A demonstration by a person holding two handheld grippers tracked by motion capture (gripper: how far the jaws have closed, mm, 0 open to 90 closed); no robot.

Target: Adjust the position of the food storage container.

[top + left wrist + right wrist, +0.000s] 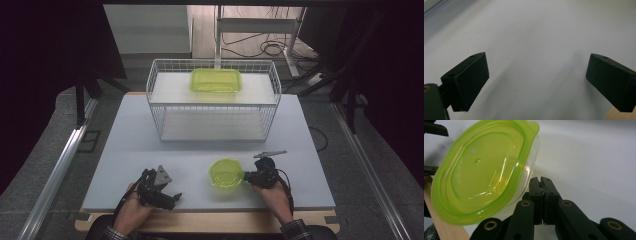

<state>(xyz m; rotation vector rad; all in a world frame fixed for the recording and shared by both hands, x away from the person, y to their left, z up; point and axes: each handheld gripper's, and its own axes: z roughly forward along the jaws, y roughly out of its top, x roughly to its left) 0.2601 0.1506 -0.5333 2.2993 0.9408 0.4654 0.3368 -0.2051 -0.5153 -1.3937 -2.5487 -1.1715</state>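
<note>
Nearest the camera, the left gripper (161,196) rests with jaws wide apart over bare table (130,145), while the right gripper (248,176) is clamped on the rim of the round green tub (226,173) at the table's front, well before the wire basket (214,100).

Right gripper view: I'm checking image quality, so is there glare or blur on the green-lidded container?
Right gripper view: the round container is sharp, with white glare streaks on its green lid. High view: dim, dark at the sides, and the container looks soft. Left gripper view: the table is smooth and featureless, with faint shadows.
</note>
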